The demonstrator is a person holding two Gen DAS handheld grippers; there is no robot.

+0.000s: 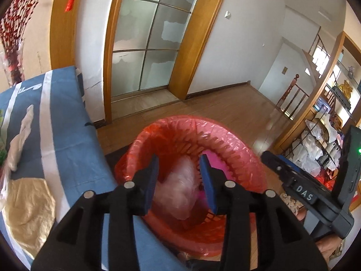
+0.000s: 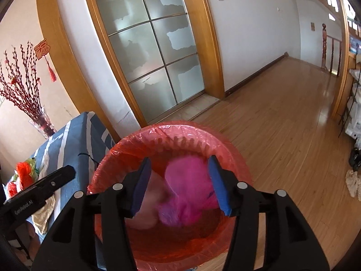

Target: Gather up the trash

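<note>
While both hand-held grippers, left [image 1: 178,180] and right [image 2: 180,183], gape empty, crumpled pink trash [image 2: 189,187] lies in the red-lined bin [image 2: 180,133], pale wad [image 1: 178,189] at 9 o'clock.

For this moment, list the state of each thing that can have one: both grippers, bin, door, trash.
left gripper: open, over the bin
right gripper: open, over the bin
red-lined bin: holds bags
pink bag: inside bin
pale bag: inside bin
glass door: shut
white trash: on blue cloth
</note>
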